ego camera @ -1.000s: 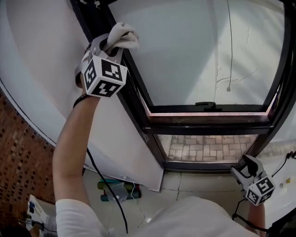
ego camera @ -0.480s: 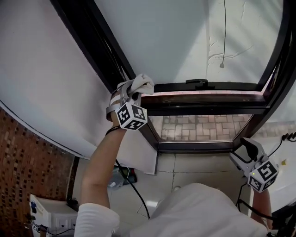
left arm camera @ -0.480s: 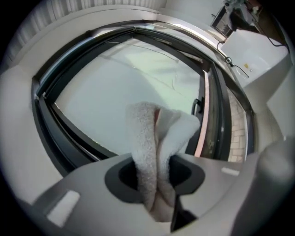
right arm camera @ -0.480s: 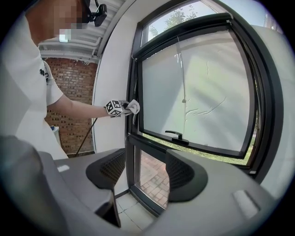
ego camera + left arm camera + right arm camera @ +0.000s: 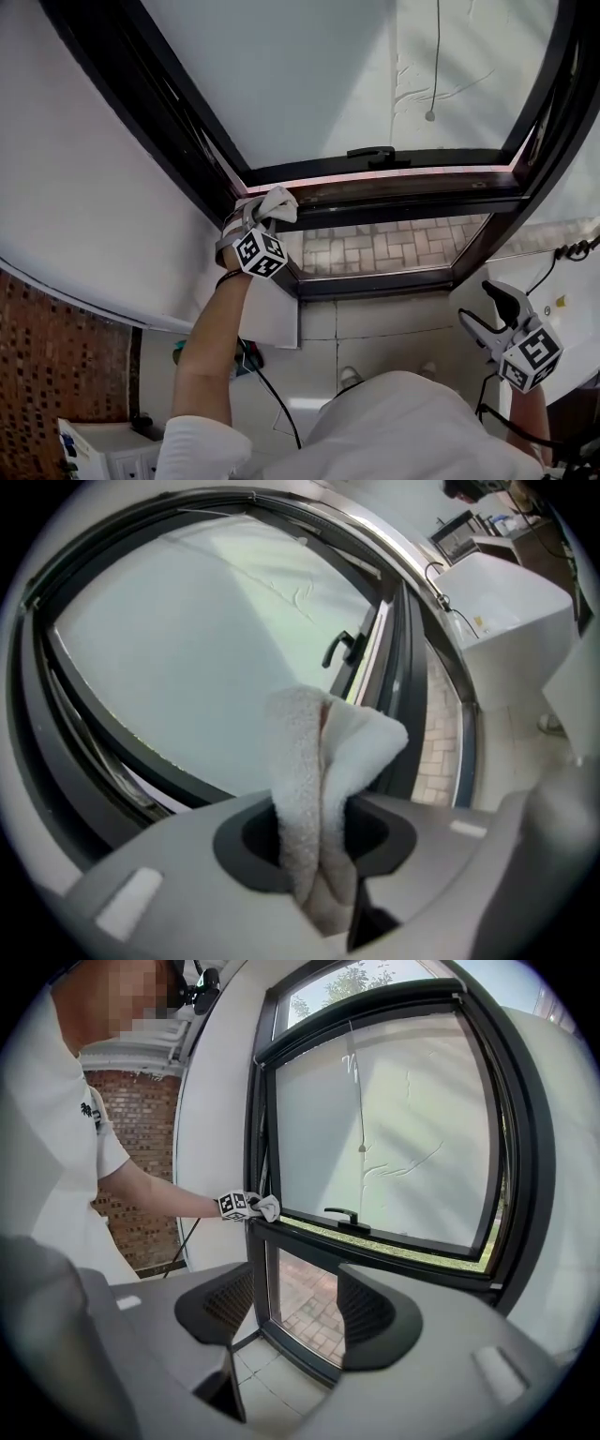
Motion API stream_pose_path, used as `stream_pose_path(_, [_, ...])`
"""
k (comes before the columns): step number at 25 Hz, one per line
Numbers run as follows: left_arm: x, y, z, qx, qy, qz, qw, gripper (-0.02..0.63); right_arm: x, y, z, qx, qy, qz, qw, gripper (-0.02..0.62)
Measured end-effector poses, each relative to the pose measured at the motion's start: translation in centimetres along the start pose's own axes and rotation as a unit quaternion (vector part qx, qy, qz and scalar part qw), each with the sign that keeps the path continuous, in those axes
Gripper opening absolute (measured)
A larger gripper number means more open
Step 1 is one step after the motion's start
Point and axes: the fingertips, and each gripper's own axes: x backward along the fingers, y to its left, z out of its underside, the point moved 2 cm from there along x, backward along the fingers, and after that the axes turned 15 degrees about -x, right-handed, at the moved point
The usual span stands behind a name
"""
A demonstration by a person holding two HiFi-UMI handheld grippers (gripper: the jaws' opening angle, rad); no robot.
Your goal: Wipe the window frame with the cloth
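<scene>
Some cloth [image 5: 328, 752] unseen inside left gripper [image 5: 317, 841]

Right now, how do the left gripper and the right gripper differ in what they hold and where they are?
The left gripper is shut on the white cloth; the right gripper is open with nothing between its jaws. The left gripper is raised, with the cloth at the window frame where its upright meets the crossbar; the right gripper hangs low, apart from the frame. Both carry a marker cube.

a plain indoor room: brick wall [image 5: 56, 375], white tiled floor [image 5: 375, 326], black window frame [image 5: 375, 281], cabled equipment box [image 5: 94, 455].
</scene>
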Motion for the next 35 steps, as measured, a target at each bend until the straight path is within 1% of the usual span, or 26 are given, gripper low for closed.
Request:
stream_pose_path(2, [-0.6,-1.0,0.3,0.015,-0.002,0.014,0.9998,0.137,0.2,-0.3,0.0,-0.004,0.0,0.006,1.0,0.278])
stream_pose_path(5, [-0.7,-1.3,0.5,0.059,-0.012,0.01,0.9981,0.137,0.2,-0.7,0.5,-0.01,0.004,0.008,1.0,0.278])
stream_pose_path(7, [-0.4,-1.4,0.6,0.078,-0.014,0.012,0.9968,0.137,0.4,-0.9,1.0,-0.016,0.006,0.008,1.0,0.278])
stream_pose_path(9, [0.0,-2.0,0.6,0.078,-0.011,0.02,0.9967,0.137,0.7,-1.4,1.2,-0.022,0.003,0.009,1.0,0.278])
stream_pose_path(14, [1.1,-3.0,0.0,0.06,0.006,0.034,0.9976,0.135,1.4,-3.1,1.1,-0.026,-0.005,0.004,1.0,0.278])
stream_pose_path(17, [2.2,-3.6,-1.2,0.055,0.015,0.044,0.9974,0.135,1.6,-3.9,1.2,-0.028,-0.01,-0.006,1.0,0.278])
stream_pose_path(19, [3.1,-4.1,-2.8,0.049,0.013,0.044,0.9978,0.135,1.9,-4.6,1.1,-0.028,-0.015,-0.012,0.999,0.278])
stream_pose_path(21, [3.7,-4.2,-5.6,0.045,0.002,0.038,0.9982,0.135,2.4,-5.6,1.1,-0.028,-0.017,-0.016,0.999,0.278])
stream_pose_path(23, [4.1,-4.0,-9.4,0.041,-0.018,0.033,0.9985,0.135,2.9,-6.6,1.4,-0.031,-0.018,-0.017,0.999,0.278])
stream_pose_path(26, [4.3,-4.0,-16.1,0.028,-0.055,0.029,0.9977,0.135,3.8,-8.1,2.0,-0.034,-0.02,-0.019,0.999,0.278])
stream_pose_path(30, [3.8,-4.3,-25.4,0.017,-0.1,0.026,0.9945,0.135,5.6,-10.5,2.1,-0.034,-0.031,-0.017,0.999,0.278])
stream_pose_path(35, [2.3,-5.5,-36.4,0.01,-0.149,0.034,0.9882,0.135,9.2,-14.0,2.8,-0.038,-0.045,0.004,0.998,0.278])
